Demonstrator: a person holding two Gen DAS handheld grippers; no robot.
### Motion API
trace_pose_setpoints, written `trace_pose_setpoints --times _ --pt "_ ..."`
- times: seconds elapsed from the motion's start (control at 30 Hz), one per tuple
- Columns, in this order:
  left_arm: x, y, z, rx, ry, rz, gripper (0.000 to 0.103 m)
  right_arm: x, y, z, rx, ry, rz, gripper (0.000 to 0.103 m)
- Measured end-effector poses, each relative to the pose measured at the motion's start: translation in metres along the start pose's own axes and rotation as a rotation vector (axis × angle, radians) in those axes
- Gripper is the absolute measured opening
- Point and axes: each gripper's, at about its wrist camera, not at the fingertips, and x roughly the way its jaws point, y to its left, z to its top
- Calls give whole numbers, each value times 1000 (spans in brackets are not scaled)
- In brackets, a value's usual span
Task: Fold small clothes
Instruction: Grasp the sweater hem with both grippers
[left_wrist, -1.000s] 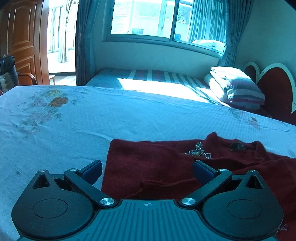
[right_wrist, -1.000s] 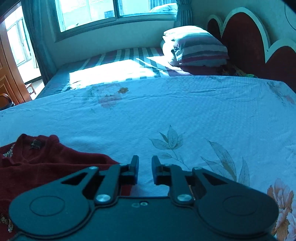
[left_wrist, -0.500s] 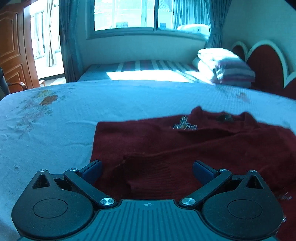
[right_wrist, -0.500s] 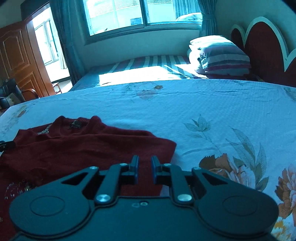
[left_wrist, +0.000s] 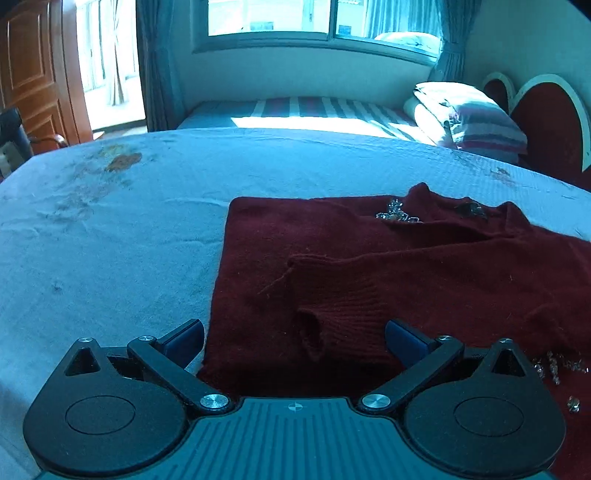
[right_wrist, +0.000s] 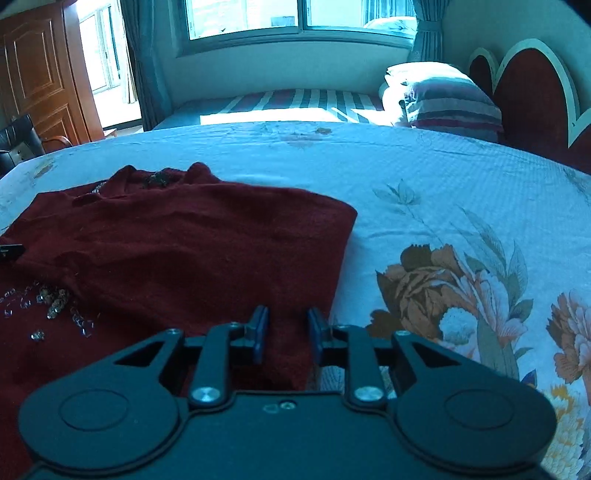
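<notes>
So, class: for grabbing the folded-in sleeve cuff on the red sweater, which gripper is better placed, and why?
Probably the left gripper: its wide-open jaws frame the ribbed cuff. The right gripper, jaws slightly apart, sits over the red sweater near its right edge.

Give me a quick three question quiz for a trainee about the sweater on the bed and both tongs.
1. True or false: the left tongs stand wide open.
2. What colour is the sweater?
3. The sleeve cuff lies: A) on the sweater's body, B) on the pillow, C) off the bed.

Key: 1 true. 2 dark red. 3 A.
</notes>
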Motion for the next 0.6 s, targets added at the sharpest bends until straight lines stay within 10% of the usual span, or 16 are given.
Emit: trace_pose_setpoints --times 0.23,0.47,0.6 --pt "-95 32 -55 3 -26 -68 103 -55 -10 -4 51 -39 116 32" --pt "-163 74 -152 -116 135 -244 102 -118 -38 -102 304 136 290 36" --pt "-179 101 -186 -198 162 -336 83 -149 -36 -160 467 201 329 33"
